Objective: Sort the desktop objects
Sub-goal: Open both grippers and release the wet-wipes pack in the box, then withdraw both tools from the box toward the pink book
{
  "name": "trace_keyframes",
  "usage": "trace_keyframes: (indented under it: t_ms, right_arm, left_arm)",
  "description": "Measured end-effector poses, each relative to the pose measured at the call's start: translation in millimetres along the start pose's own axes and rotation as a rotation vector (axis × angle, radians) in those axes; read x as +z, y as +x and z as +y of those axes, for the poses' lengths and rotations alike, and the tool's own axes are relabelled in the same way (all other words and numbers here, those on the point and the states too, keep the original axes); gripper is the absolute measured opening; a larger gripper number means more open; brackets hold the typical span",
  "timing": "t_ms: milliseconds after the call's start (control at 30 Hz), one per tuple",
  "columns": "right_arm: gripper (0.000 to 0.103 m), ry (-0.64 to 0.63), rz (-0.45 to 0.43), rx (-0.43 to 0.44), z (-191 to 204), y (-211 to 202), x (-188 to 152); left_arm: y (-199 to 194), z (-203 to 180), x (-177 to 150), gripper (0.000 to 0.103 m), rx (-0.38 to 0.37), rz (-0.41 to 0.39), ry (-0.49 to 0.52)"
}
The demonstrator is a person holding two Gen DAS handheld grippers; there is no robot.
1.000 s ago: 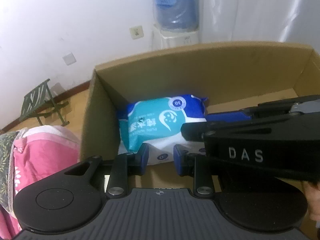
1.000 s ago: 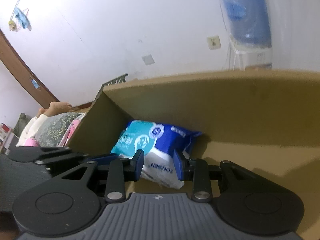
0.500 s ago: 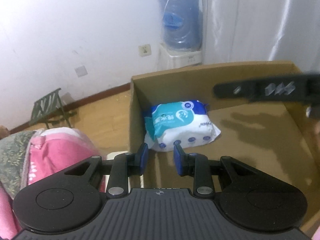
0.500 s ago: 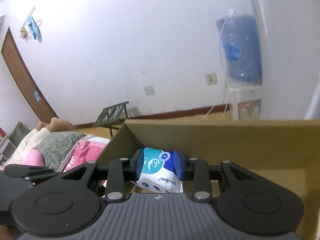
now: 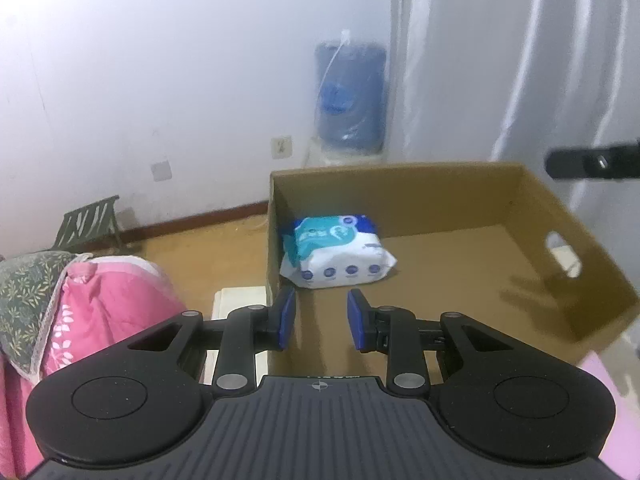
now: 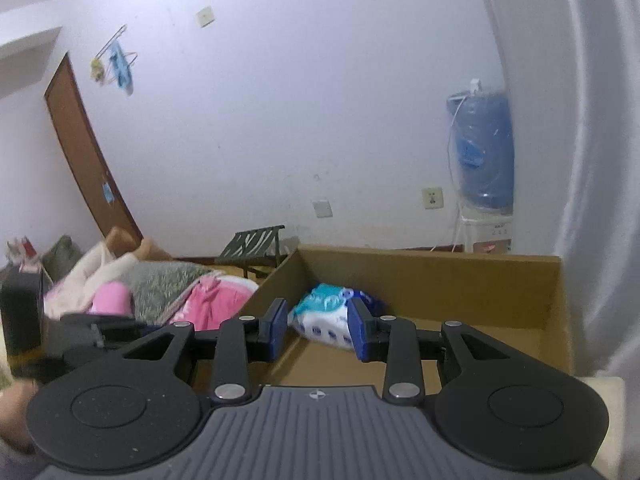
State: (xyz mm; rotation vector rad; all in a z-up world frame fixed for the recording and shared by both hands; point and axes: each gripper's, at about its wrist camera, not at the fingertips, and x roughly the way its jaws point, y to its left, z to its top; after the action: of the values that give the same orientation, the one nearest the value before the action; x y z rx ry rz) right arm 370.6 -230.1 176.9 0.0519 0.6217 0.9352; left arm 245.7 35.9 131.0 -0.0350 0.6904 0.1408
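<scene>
A blue and white pack of wet wipes (image 5: pixel 338 252) lies in the far left corner of an open cardboard box (image 5: pixel 532 240). It also shows in the right wrist view (image 6: pixel 324 316), inside the same box (image 6: pixel 460 292). My left gripper (image 5: pixel 321 320) is open and empty, held above the box's near edge. My right gripper (image 6: pixel 317 328) is open and empty, back from the pack and above the box. Part of the right gripper shows at the left wrist view's right edge (image 5: pixel 592 164).
A pink and floral blanket (image 5: pixel 80 300) lies left of the box. A blue water bottle (image 5: pixel 350 100) on a dispenser stands behind it by a white curtain (image 5: pixel 520 60). A small green folding stool (image 5: pixel 86 224) stands by the wall. A brown door (image 6: pixel 84 152) is far left.
Both grippers have pulled up and back out of the box, leaving the wipes pack lying in its corner. The right gripper moved away to the right and higher.
</scene>
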Motion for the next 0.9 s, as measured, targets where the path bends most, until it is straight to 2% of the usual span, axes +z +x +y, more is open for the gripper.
trace_keyframes:
  t_ms: [167, 300, 600, 733, 900]
  right_arm:
    - [0.037, 0.004, -0.007, 0.017, 5, -39, -28]
    - [0.037, 0.026, -0.003, 0.035, 2, -56, -51]
    - [0.037, 0.048, 0.017, 0.036, 4, -81, -110]
    - [0.037, 0.105, 0.017, 0.049, -3, -86, -124]
    - [0.037, 0.118, 0.025, 0.056, -7, -89, -136]
  left_arm:
    - [-27, 3, -23, 0.029, -0.039, -0.061, -0.020]
    - [-43, 6, -45, 0.029, -0.101, -0.100, -0.065]
    - [-67, 6, -96, 0.031, -0.203, -0.149, -0.156]
    - [-78, 3, -115, 0.031, -0.232, -0.158, -0.182]
    - [-88, -2, -132, 0.031, -0.264, -0.171, -0.199]
